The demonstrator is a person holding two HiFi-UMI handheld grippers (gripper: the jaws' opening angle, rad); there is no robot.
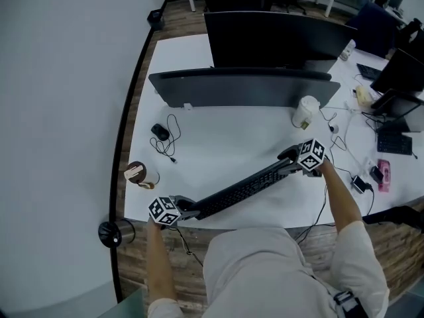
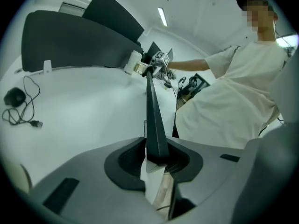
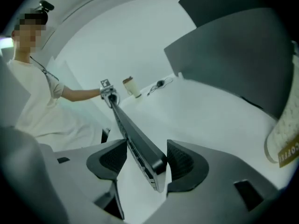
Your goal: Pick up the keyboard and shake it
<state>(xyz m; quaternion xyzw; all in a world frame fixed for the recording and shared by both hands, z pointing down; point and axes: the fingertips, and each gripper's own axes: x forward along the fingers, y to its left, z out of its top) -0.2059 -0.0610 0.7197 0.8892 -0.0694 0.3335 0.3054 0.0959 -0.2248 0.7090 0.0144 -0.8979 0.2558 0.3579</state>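
A long black keyboard (image 1: 242, 189) hangs slanted above the white desk (image 1: 218, 138), turned up on its edge. My left gripper (image 1: 189, 209) is shut on its near-left end, close to the desk's front edge. My right gripper (image 1: 291, 159) is shut on its far-right end. In the left gripper view the keyboard (image 2: 152, 111) runs edge-on away from my left gripper (image 2: 154, 160), both pads against it. In the right gripper view the keyboard (image 3: 135, 139) sits tilted between the pads of my right gripper (image 3: 147, 160).
Two dark monitors (image 1: 242, 88) stand along the back of the desk. A paper coffee cup (image 1: 305, 111) is just behind the right gripper. A mouse (image 1: 159, 132) with its coiled cable lies at the left, a small brown cup (image 1: 136, 172) nearer the left edge. Cables and gadgets (image 1: 371, 171) crowd the right.
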